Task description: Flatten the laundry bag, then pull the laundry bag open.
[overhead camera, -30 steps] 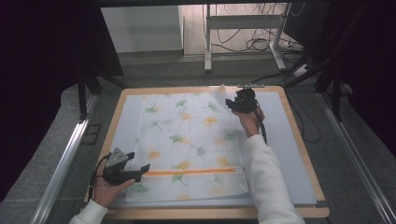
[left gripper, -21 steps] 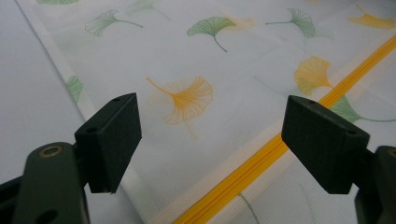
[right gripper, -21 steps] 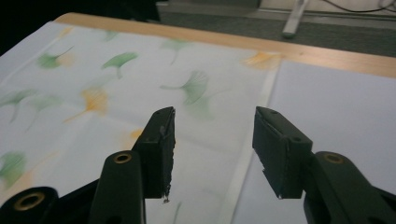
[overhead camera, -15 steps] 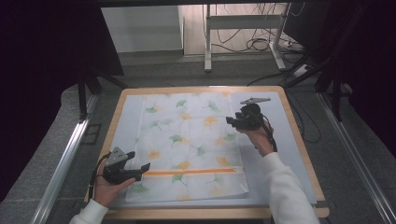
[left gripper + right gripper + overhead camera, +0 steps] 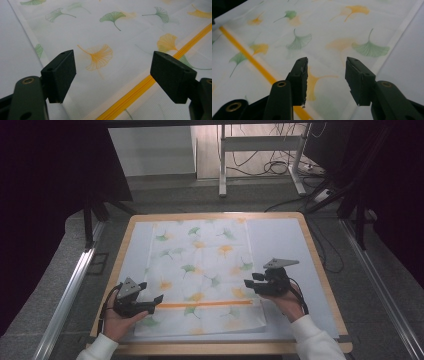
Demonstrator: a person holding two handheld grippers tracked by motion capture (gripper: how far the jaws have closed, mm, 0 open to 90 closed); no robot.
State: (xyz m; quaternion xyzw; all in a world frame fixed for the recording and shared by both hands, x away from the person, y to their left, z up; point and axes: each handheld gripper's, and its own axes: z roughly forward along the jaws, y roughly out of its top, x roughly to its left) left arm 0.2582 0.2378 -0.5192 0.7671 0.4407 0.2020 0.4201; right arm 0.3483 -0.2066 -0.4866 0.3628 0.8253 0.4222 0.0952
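A white cloth (image 5: 200, 265) printed with green and yellow ginkgo leaves lies flat on the table, an orange stripe (image 5: 205, 304) running across its near part. My left gripper (image 5: 159, 301) rests at the cloth's near left edge, pointing right along the stripe; its jaws stand wide open over the cloth (image 5: 112, 32) with nothing between them (image 5: 112, 75). My right gripper (image 5: 248, 284) hovers at the cloth's right edge, pointing left. Its jaws have just been closing but remain apart, with only the cloth (image 5: 324, 30) beneath them (image 5: 325, 75). The stripe (image 5: 249, 57) passes to their left.
The table has a pale mat (image 5: 285, 240) inside a wooden rim (image 5: 320, 265). Bare mat lies right of the cloth. Metal rails (image 5: 70, 290) run along both sides of the table. Beyond the far edge stand desk legs (image 5: 222, 165) and loose cables (image 5: 275, 167) on the floor.
My right gripper has moved from the cloth's far right corner toward the near side along the right edge. The far corner, raised before, now lies flat. The left gripper has stayed in place.
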